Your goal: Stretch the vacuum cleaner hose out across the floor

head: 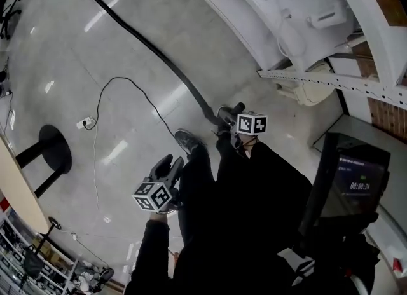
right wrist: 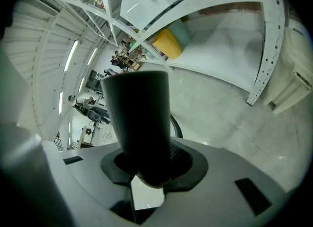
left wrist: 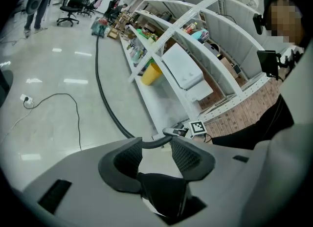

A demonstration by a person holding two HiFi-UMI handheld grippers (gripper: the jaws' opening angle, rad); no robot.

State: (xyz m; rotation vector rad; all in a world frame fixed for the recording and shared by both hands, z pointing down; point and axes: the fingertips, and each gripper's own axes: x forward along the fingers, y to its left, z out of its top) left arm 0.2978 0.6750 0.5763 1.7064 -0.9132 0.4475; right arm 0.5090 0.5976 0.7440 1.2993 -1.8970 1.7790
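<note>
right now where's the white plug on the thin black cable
In the head view the white plug lies on the floor at the left, just right of the round black stand base and well left of the vacuum hose.

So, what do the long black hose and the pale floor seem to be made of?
Long black vacuum hose: probably flexible plastic or rubber, matt; it bends in loose curves. Its black end tube: smooth, likely hard plastic. Pale grey floor: perhaps polished concrete or resin, glossy; it mirrors bright light streaks.
</note>
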